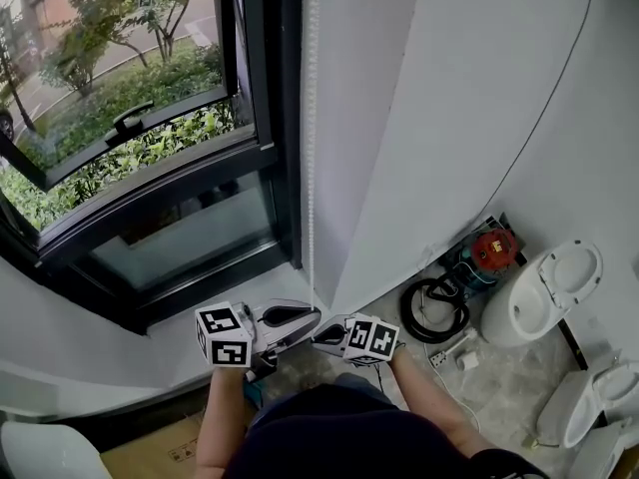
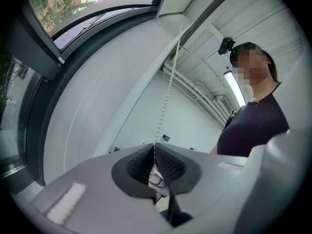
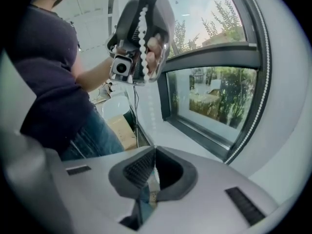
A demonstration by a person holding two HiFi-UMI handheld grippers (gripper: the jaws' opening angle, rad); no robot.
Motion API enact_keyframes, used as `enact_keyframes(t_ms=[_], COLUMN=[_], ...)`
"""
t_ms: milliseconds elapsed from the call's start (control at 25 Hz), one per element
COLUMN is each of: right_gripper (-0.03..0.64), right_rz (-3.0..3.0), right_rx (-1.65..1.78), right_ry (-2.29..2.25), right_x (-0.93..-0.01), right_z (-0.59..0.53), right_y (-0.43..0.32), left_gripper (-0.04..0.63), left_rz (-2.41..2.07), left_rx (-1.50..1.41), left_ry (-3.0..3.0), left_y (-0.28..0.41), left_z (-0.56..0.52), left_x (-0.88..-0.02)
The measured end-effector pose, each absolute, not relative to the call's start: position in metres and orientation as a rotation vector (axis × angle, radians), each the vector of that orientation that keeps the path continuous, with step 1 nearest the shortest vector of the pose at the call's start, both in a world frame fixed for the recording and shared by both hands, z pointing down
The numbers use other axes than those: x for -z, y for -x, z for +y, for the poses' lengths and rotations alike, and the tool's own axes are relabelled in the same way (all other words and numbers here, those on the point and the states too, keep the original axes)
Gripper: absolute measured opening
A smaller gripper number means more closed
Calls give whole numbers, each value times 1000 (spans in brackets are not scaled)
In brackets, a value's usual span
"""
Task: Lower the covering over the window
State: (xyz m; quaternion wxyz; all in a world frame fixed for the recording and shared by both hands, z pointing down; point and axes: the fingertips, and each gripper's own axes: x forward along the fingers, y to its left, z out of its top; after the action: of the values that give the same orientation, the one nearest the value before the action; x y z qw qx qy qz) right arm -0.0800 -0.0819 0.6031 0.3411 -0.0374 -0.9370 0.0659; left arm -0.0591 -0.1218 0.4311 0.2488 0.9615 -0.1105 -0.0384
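- White bead chain point(image 1: 312, 148) hangs upright beside the dark frame of the window point(image 1: 262, 148), its lower end between the two grippers; the pane is bare and no covering shows.
- Left gripper point(image 2: 155, 147): jaws clamped on the chain, which rises straight from them.
- Right gripper point(image 3: 154, 152): jaws together, just beside the left; a nipped strand cannot be confirmed.
- Judged pull: downward, along the chain.

My head view looks steeply down, window point(image 1: 150, 148) at ten o'clock. Left gripper view looks up the bead cord point(image 2: 168, 89); right shares the window, two o'clock.
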Motion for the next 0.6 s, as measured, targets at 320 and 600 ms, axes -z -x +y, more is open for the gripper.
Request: enact_keyframes(t_ms=[320, 600], right_gripper=[12, 14], right_rz=[-2412, -2428], right_rx=[-148, -157], right_ry=[89, 66], right_x=[-605, -601], right_z=[-84, -84], right_y=[76, 74], left_gripper=[14, 14], left_rz=[-427, -378], left_rx=[-263, -165], left_ry=[-2627, -2577], left_y=[70, 65], left_z=[-133, -130], left_x=[-483, -489])
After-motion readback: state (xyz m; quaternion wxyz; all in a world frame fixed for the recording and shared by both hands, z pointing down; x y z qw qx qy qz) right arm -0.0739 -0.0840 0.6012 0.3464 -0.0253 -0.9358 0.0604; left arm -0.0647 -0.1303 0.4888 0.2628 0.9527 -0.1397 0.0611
